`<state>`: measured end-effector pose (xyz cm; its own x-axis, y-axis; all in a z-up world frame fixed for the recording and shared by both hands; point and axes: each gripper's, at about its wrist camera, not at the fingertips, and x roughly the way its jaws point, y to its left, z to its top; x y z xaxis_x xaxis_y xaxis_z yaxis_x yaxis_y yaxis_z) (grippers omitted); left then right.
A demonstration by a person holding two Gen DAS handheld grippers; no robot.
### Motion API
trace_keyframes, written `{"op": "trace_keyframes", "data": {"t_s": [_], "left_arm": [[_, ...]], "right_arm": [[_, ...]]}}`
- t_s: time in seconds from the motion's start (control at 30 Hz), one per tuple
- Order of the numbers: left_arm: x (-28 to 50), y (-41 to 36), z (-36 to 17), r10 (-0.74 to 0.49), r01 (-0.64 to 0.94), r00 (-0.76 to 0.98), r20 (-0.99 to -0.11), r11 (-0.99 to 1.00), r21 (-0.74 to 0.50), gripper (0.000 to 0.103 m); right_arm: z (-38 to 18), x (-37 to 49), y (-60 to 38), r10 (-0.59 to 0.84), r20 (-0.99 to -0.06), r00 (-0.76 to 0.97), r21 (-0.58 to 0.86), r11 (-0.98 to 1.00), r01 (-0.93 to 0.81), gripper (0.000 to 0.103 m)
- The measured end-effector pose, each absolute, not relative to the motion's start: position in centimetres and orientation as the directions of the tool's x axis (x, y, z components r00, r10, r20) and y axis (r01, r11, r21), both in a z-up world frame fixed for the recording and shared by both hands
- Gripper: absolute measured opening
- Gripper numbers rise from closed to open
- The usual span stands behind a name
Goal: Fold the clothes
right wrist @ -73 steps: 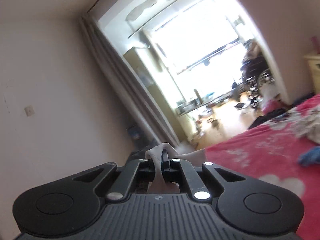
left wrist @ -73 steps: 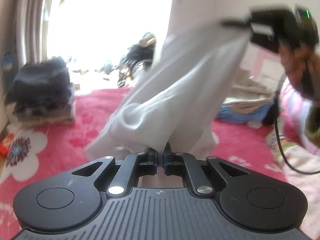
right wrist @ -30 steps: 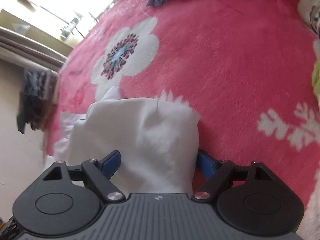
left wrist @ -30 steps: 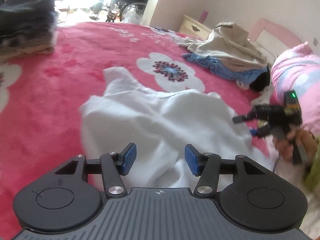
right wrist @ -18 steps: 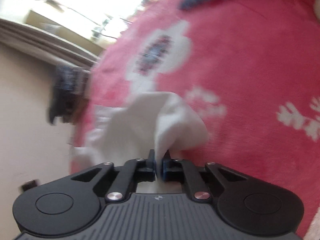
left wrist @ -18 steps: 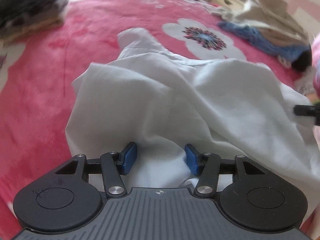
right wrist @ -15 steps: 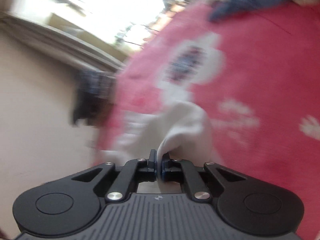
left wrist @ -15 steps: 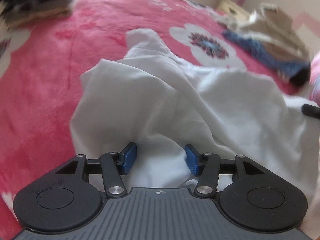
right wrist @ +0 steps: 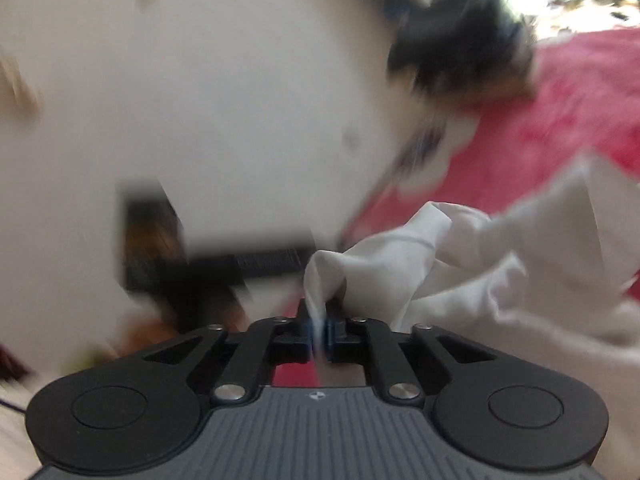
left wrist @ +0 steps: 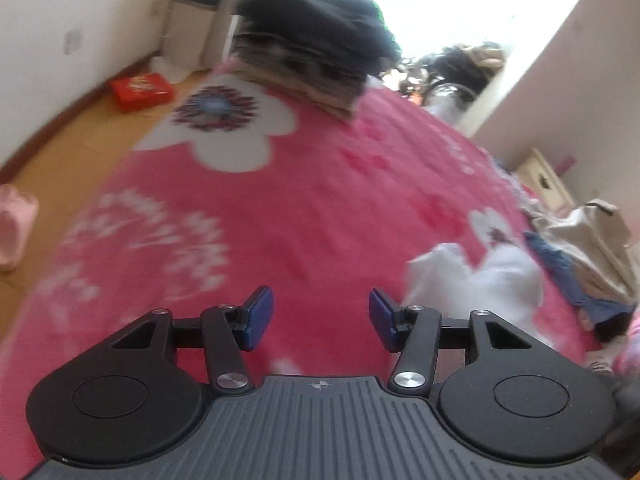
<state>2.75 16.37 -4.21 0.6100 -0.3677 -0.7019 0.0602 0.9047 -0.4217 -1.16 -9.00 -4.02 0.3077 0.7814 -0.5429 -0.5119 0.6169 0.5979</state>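
The white garment [left wrist: 480, 280] lies crumpled on the red flowered blanket [left wrist: 280, 208], to the right of my left gripper [left wrist: 321, 318]. That gripper is open, with only bare blanket between its blue pads. In the right wrist view a pinched fold of the white garment [right wrist: 460, 264] sits between the narrow jaws of my right gripper [right wrist: 319, 330]. These jaws are opening slightly, with the cloth still caught in them. The rest of the garment trails off to the right. A blurred dark shape [right wrist: 224, 268] beyond the fold looks like the other gripper.
A stack of folded dark clothes [left wrist: 316, 56] sits at the bed's far corner. A beige and blue heap of clothes [left wrist: 588, 248] lies at the right. A red box [left wrist: 142, 90] is on the wooden floor at the left. A nightstand [left wrist: 540, 176] stands by the far wall.
My left gripper swung left off the white garment and now faces bare blanket. My right gripper shut on the garment's edge, rolled and swept towards the wall with the cloth.
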Motion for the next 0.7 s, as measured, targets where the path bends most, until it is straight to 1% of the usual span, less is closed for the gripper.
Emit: {"op": "trace_keyframes", "data": {"t_s": [0.03, 0.1, 0.17, 0.2, 0.23, 0.27, 0.3, 0.37, 0.4, 0.47, 0.5, 0.53, 0.6, 0.7], "left_arm": [[2.5, 17.2, -4.4, -0.354, 0.048, 0.609, -0.71, 0.91, -0.413, 0.053], [2.4, 17.8, -5.0, -0.353, 0.044, 0.601, -0.717, 0.91, -0.412, 0.053], [2.6, 17.8, -5.7, -0.373, 0.056, 0.589, -0.717, 0.904, -0.424, 0.054], [2.7, 17.3, -5.9, -0.395, 0.08, 0.58, -0.712, 0.898, -0.434, 0.054], [2.9, 16.8, -6.1, -0.417, 0.103, 0.571, -0.707, 0.891, -0.443, 0.057], [3.0, 16.3, -6.3, -0.439, 0.126, 0.561, -0.702, 0.883, -0.452, 0.058], [3.2, 15.7, -6.5, -0.46, 0.149, 0.55, -0.697, 0.875, -0.46, 0.062], [3.9, 13.9, -6.8, -0.5, 0.213, 0.52, -0.693, 0.861, -0.461, 0.064], [4.2, 13.1, -6.9, -0.513, 0.242, 0.508, -0.693, 0.856, -0.456, 0.066], [4.9, 11.4, -7.3, -0.533, 0.293, 0.481, -0.697, 0.846, -0.445, 0.072], [5.3, 10.6, -7.5, -0.539, 0.316, 0.467, -0.701, 0.842, -0.437, 0.077], [5.8, 9.7, -7.8, -0.535, 0.333, 0.454, -0.713, 0.844, -0.421, 0.078], [6.7, 8.0, -8.4, -0.518, 0.36, 0.43, -0.739, 0.849, -0.386, 0.078], [8.3, 6.2, -9.4, -0.461, 0.346, 0.433, -0.774, 0.878, -0.329, 0.078]], "right_arm": [[-5.3, -1.4, -7.6, 0.764, -0.586, 0.27, 0.581, 0.629, -0.518, 0.029], [-7.6, -1.8, -5.2, 0.717, -0.67, 0.192, 0.55, 0.653, -0.521, 0.042], [-8.2, -2.2, -5.0, 0.7, -0.694, 0.167, 0.542, 0.66, -0.52, 0.043], [-8.0, -2.3, -5.5, 0.708, -0.686, 0.17, 0.55, 0.657, -0.516, 0.045], [-7.6, -2.4, -6.3, 0.721, -0.67, 0.173, 0.565, 0.648, -0.51, 0.051], [-7.1, -2.6, -7.3, 0.739, -0.649, 0.179, 0.585, 0.636, -0.503, 0.054], [-6.4, -2.8, -8.5, 0.759, -0.623, 0.19, 0.604, 0.621, -0.499, 0.056], [-4.9, -3.0, -11.6, 0.798, -0.565, 0.209, 0.647, 0.587, -0.487, 0.057], [-4.2, -3.0, -13.4, 0.816, -0.535, 0.218, 0.67, 0.567, -0.479, 0.059], [-3.3, -2.7, -16.7, 0.846, -0.478, 0.238, 0.709, 0.531, -0.464, 0.062], [-2.9, -2.3, -18.5, 0.85, -0.454, 0.268, 0.722, 0.527, -0.448, 0.065], [-2.5, -1.9, -20.2, 0.849, -0.435, 0.3, 0.732, 0.528, -0.43, 0.068], [-2.0, -0.6, -23.6, 0.804, -0.443, 0.396, 0.726, 0.581, -0.367, 0.07], [-2.5, 3.1, -27.9, 0.697, -0.51, 0.504, 0.697, 0.678, -0.232, 0.071]]}}
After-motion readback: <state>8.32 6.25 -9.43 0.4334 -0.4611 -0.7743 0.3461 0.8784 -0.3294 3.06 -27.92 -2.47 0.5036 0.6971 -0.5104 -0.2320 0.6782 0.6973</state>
